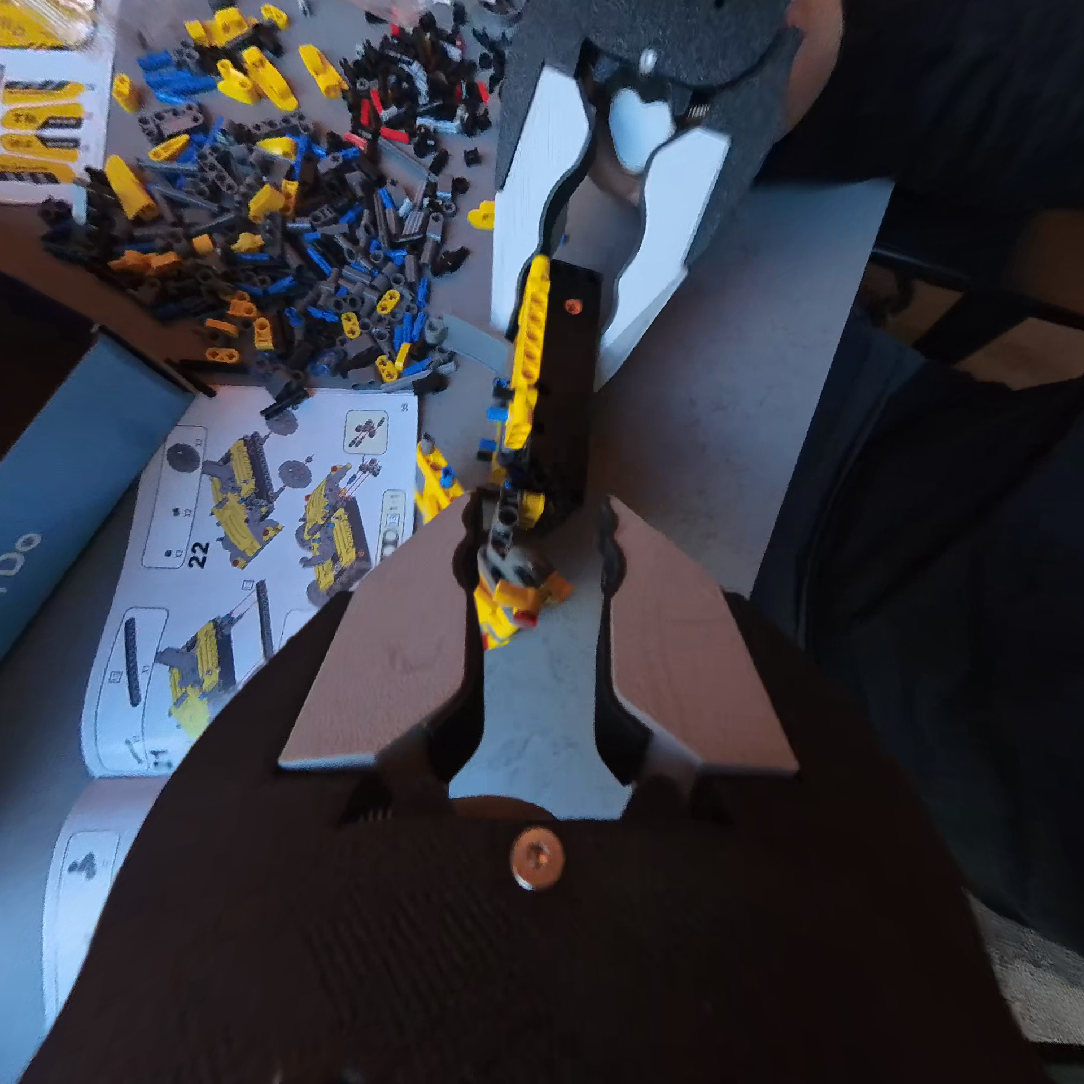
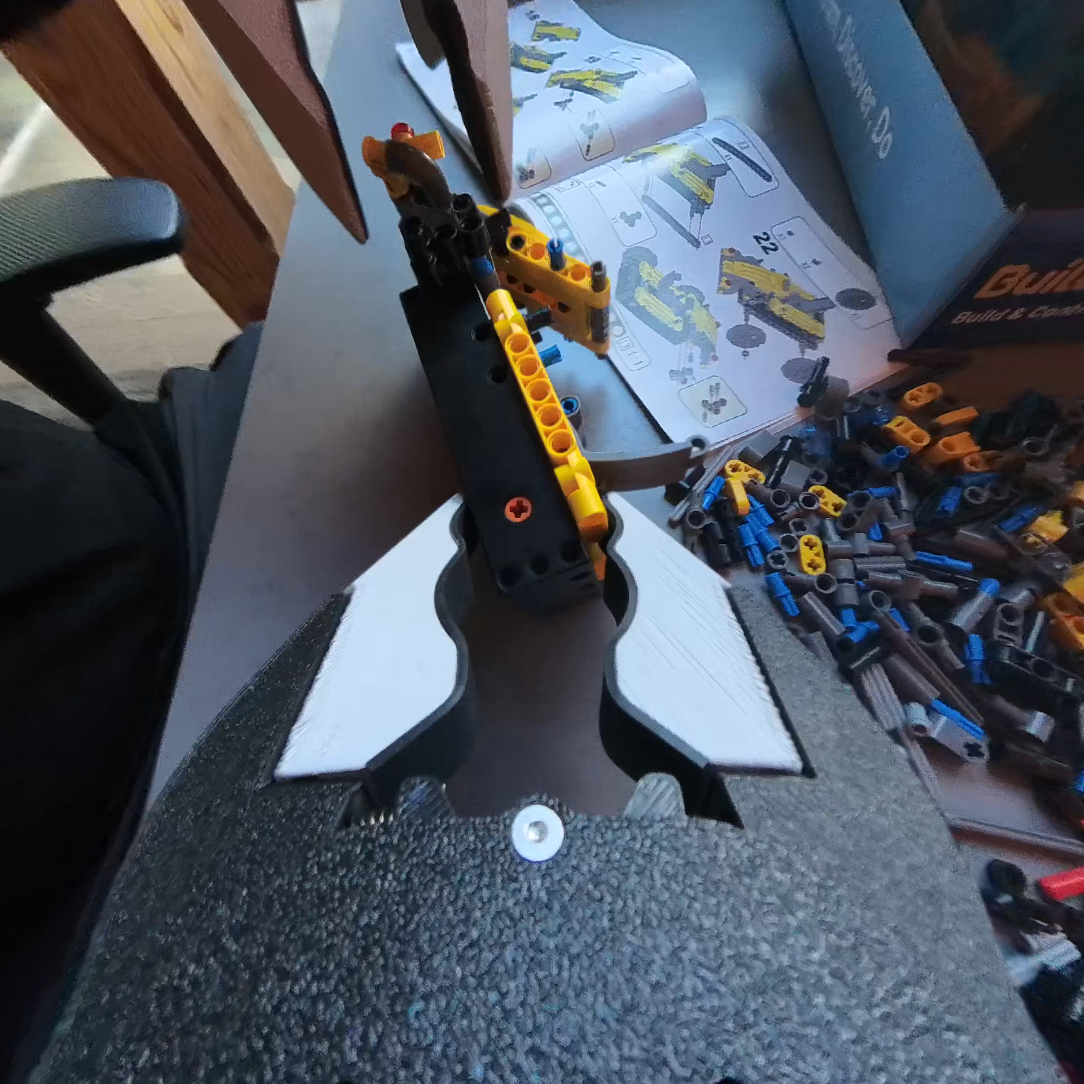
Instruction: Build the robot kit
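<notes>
The right gripper (image 2: 537, 528) has its white fingers closed on the black-and-yellow brick assembly (image 2: 516, 422). The left gripper (image 1: 537, 528), fingers parted, straddles its far end. Loose bricks (image 1: 281, 234) at 11 o'clock on the worktop (image 1: 733, 410), beside the instruction booklet (image 1: 264, 528).

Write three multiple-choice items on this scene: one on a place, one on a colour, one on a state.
1. Where does the open instruction booklet lie?
A. flat on the table, beside the pile of loose parts
B. on the floor
C. between a gripper's fingers

2. What colour is the holed beam fixed along the black block?
A. red
B. green
C. yellow

3. How is the right gripper?
A. wide open, empty
B. shut on the black block
C. lying on the table

Answers: 1 A, its pages rest on the table next to the pile; 2 C, the beam is plainly yellow; 3 B, both white fingers press the block's sides.
</notes>
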The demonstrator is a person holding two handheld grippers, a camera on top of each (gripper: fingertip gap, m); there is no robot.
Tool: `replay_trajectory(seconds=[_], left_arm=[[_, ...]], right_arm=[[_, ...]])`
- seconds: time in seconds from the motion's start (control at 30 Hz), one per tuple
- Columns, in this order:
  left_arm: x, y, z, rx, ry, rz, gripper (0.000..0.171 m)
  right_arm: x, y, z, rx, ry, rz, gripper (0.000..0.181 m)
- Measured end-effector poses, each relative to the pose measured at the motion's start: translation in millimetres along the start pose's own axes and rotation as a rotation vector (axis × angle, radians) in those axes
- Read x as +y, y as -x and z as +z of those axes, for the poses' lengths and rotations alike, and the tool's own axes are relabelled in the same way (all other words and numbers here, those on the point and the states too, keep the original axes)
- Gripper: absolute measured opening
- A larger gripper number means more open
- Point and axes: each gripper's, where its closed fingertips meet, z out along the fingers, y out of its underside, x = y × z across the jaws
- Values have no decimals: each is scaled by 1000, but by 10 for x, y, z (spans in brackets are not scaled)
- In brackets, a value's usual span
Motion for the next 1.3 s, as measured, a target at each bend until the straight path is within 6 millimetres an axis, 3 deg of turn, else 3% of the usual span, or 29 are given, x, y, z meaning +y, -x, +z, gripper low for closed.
replay_trajectory(seconds=[0.1, 0.13, 0.47, 0.83, 1.07, 1.3], left_arm=[[151, 76, 12, -35, 27, 10, 33], [177, 67, 30, -19, 21, 3, 25], [46, 137, 49, 203, -220, -205, 24], [-46, 233, 43, 347, -351, -236, 26], [-18, 223, 43, 369, -391, -224, 27], [64, 59, 59, 334, -376, -111, 29]], right_arm=[[-4, 25, -34, -69, -17, 91, 40], [-2, 28, -46, -88, -20, 120, 40], [-7, 92, -106, -306, -55, 394, 38], [-27, 27, -119, -380, -79, 502, 38], [-27, 16, -105, -339, -78, 467, 38], [42, 98, -116, -158, -40, 265, 38]])
